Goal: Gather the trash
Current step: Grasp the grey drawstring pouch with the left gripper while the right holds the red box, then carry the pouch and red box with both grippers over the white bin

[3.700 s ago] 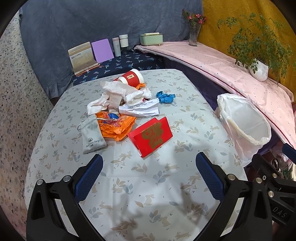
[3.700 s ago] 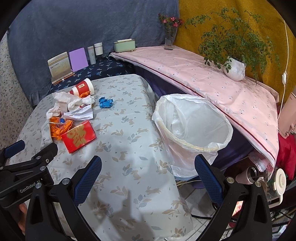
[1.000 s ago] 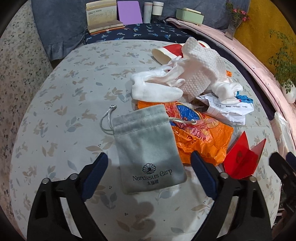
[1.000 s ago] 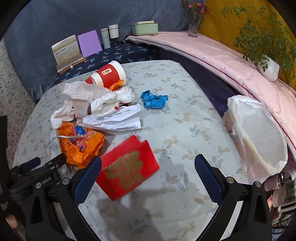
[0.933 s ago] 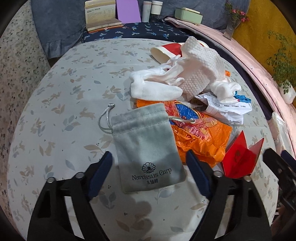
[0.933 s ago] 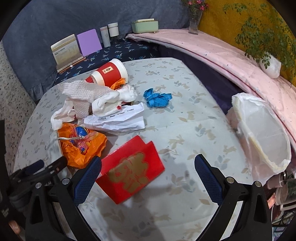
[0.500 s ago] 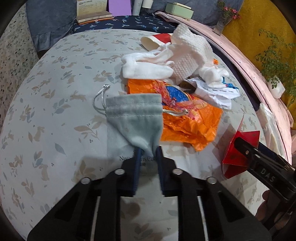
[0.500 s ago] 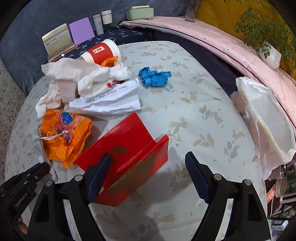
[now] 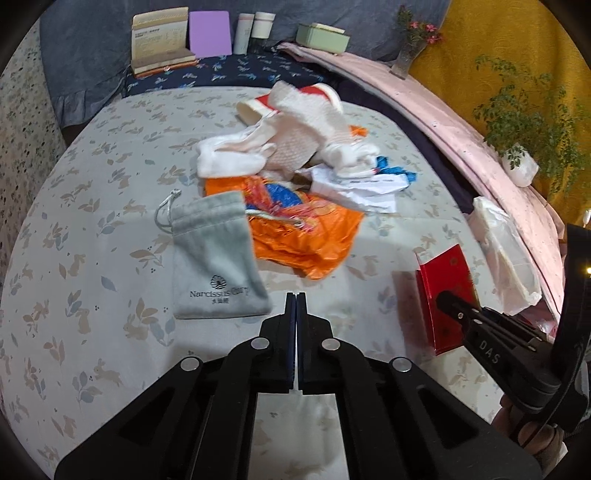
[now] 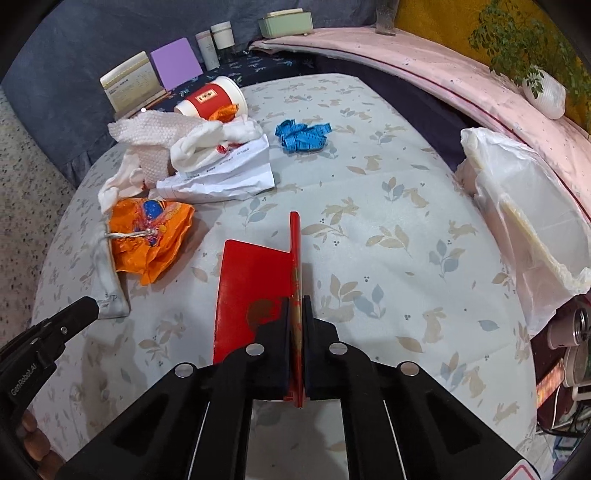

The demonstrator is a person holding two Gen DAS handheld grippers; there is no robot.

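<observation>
My right gripper (image 10: 295, 306) is shut on a red folded card envelope (image 10: 255, 291) and holds it on edge above the table; it also shows in the left wrist view (image 9: 448, 295). My left gripper (image 9: 296, 301) is shut with nothing between its pads. Just beyond its tips, to the left, a grey drawstring pouch (image 9: 216, 254) lies flat on the table. Behind it lie an orange plastic bag (image 9: 310, 232), white cloths (image 9: 295, 144), crumpled paper (image 10: 225, 173), a red paper cup (image 10: 212, 98) and a blue tape measure (image 10: 303, 134).
A bin lined with a white bag (image 10: 528, 221) stands off the table's right edge. A flowered cloth covers the table (image 10: 388, 258). Books, bottles and a green box (image 9: 323, 35) stand on the far shelf. A potted plant (image 9: 521, 166) sits on the pink ledge.
Both grippers closed. The right one shut on the red envelope and lifted it upright. The left one shut at the pouch's lower corner; the pouch now lies flat outside its pads.
</observation>
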